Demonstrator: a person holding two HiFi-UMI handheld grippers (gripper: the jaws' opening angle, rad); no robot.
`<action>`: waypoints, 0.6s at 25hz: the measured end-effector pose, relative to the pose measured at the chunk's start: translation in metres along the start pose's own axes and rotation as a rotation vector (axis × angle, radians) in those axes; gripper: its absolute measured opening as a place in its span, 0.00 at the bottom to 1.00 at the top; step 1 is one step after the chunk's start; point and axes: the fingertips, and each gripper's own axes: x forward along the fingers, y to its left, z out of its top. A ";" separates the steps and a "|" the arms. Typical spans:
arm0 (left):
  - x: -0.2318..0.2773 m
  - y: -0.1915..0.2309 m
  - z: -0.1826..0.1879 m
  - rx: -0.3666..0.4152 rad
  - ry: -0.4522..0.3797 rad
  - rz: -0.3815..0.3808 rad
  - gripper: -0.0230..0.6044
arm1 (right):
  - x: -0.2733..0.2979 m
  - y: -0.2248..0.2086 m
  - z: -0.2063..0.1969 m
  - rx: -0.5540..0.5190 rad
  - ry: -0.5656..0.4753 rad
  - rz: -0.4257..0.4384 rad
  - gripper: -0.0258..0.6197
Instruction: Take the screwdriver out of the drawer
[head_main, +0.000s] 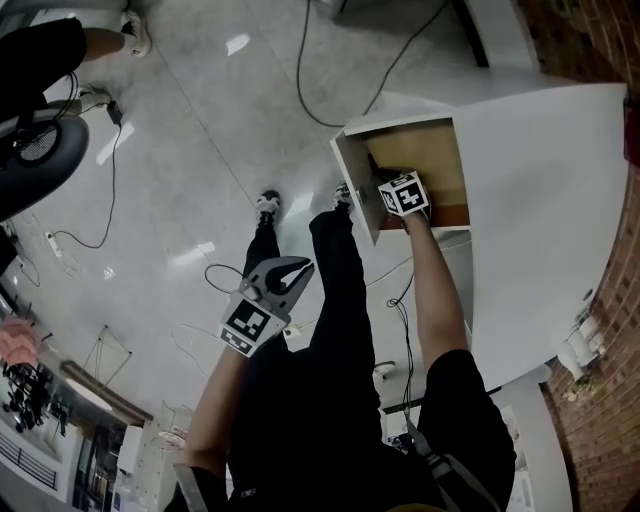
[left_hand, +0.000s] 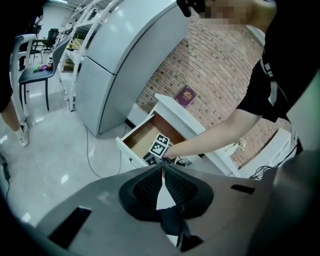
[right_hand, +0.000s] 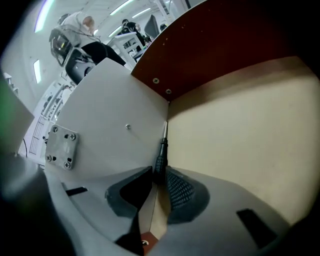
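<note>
Centre frame, my right gripper (right_hand: 160, 172), jaws parted, straddles the screwdriver (right_hand: 161, 150) in the drawer (right_hand: 240, 125); I should close squarely on its handle. My left gripper (left_hand: 162, 166) is pinched together, empty.

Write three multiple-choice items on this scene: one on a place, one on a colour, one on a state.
1. Where does the screwdriver lie?
A. On the floor
B. On the cabinet top
C. In the drawer, along its side wall

2. What colour is its handle?
A. Black
B. Red
C. Yellow

3. How is the drawer?
A. Shut
B. Pulled open
C. Taken out and set on the floor

Answers:
1 C, the right gripper view shows it lying against that white wall.
2 A, the handle shows black in that same view.
3 B, the head view looks down into the drawer's inside.
</note>
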 end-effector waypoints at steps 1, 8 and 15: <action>0.000 0.001 -0.001 -0.002 0.001 0.001 0.08 | 0.002 0.001 0.000 0.011 -0.001 0.011 0.24; 0.003 0.004 -0.004 -0.016 0.012 -0.006 0.08 | 0.006 -0.002 0.008 0.087 0.003 0.069 0.22; 0.008 0.008 -0.007 -0.028 0.020 -0.003 0.08 | 0.005 -0.006 0.016 0.201 0.015 0.119 0.23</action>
